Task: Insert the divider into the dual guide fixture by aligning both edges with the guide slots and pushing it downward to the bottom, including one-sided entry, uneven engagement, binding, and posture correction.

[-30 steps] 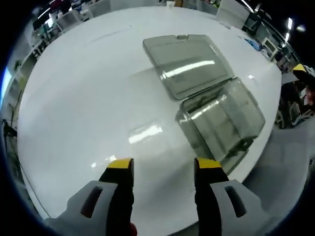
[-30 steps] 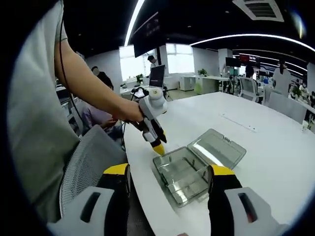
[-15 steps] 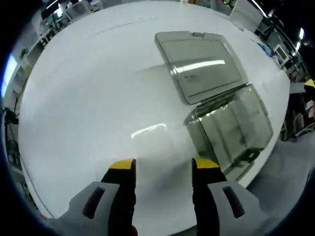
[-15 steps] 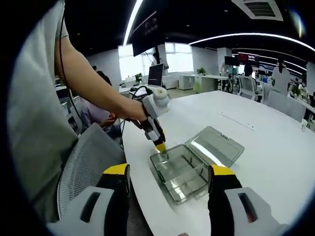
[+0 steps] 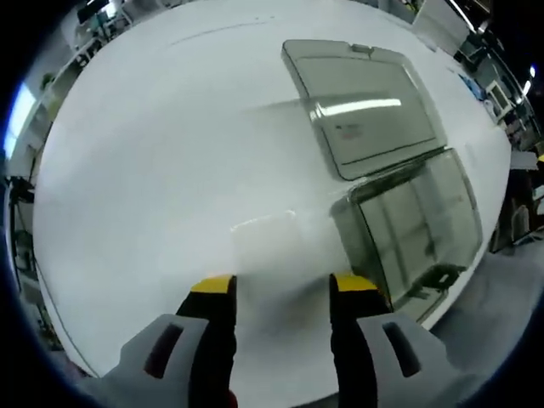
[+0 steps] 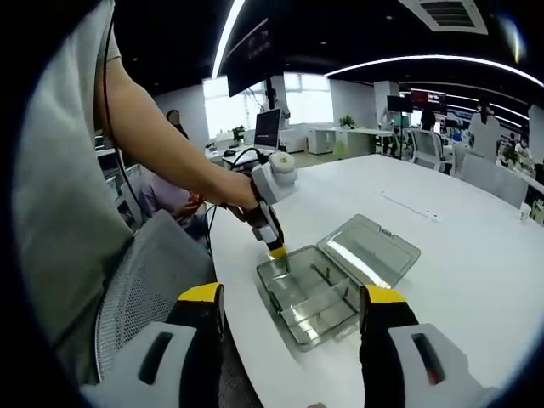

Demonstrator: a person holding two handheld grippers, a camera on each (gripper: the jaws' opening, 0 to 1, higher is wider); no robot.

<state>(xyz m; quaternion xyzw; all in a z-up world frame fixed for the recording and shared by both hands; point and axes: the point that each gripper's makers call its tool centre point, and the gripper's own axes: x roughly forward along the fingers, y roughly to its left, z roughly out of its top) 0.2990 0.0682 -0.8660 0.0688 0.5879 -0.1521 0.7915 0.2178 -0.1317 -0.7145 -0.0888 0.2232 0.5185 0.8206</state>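
Currently, in the left gripper view, my left gripper (image 5: pixel 280 287) stands with jaws wide and empty over the white table (image 5: pixel 153 170). The clear box (image 5: pixel 416 225) sits at the table's near edge, lid (image 5: pixel 365 106) lying flat.

Right gripper view: my right gripper (image 6: pixel 293 302) is wide, empty. The left gripper's tips hover at the box (image 6: pixel 310 293) corner. I cannot identify a divider.

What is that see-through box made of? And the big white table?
The box and its open lid look like clear, smoky-grey plastic: the table shows through them, and the lid catches shiny light streaks. The table looks smooth and glossy white, maybe laminate; ceiling lights reflect in it.
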